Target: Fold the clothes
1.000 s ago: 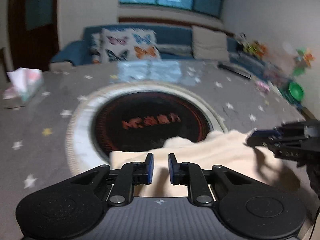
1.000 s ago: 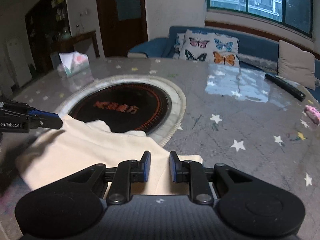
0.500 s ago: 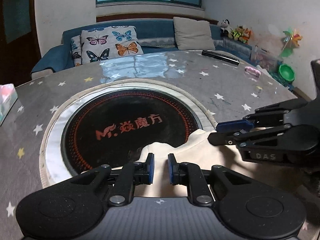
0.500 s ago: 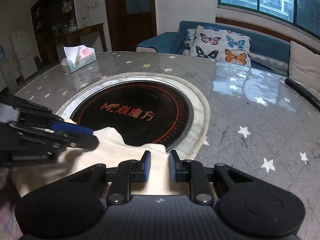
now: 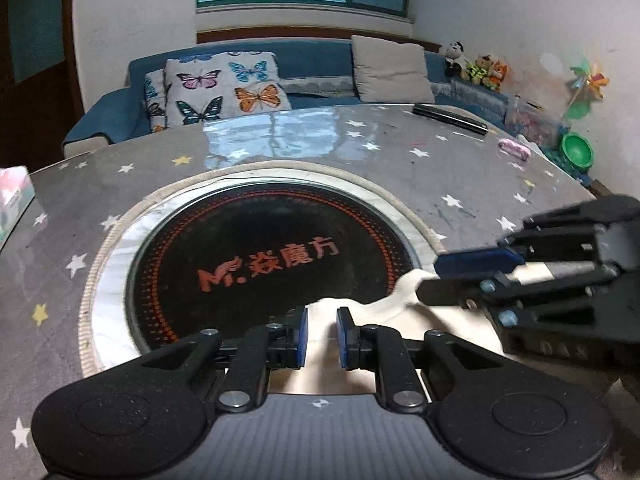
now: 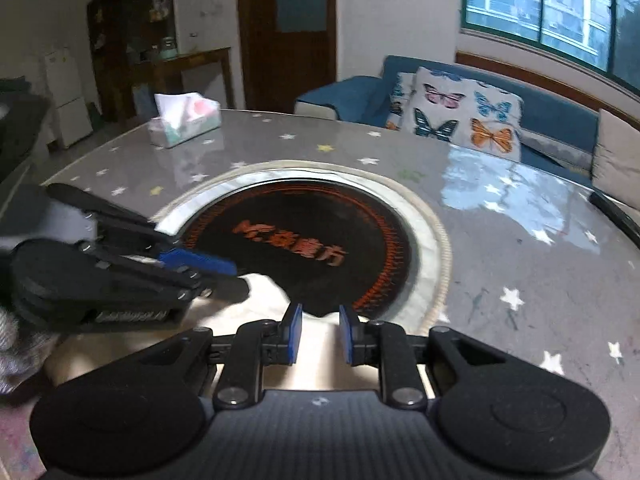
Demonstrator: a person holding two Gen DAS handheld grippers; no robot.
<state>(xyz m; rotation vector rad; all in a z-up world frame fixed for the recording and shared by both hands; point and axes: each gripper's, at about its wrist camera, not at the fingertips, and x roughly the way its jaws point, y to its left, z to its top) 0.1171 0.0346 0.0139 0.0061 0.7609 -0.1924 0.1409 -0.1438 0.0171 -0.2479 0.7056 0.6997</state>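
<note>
Presently, the cream garment (image 5: 404,318) lies on the near edge of the counter (image 5: 400,168), its far edge lapping over the rim of the black round inset plate (image 5: 272,264) with orange lettering. The left hand-held gripper (image 5: 322,336) sits low over the cloth with a narrow gap between its blue pads; cream fabric shows in that gap, but whether the pads pinch it cannot be told from either view. The right hand-held gripper (image 6: 319,332) is likewise set with a narrow gap, cloth visible beneath and between the pads, and a grasp cannot be confirmed. In the left wrist view the right hand-held gripper enters from the right side, its tips at a raised corner of the garment near the plate's rim. In the right wrist view the left hand-held gripper (image 6: 224,276) enters from the left, its tips touching a peaked fold of the cloth. The two tools stand near one another over the same piece. Noted on the counter: a tissue box (image 6: 184,118) at the far left, a dark remote control (image 5: 450,118) and a small pink item (image 5: 514,148) at the far right. A blue sofa (image 5: 312,56) with a butterfly cushion (image 5: 224,86) stands beyond.
</note>
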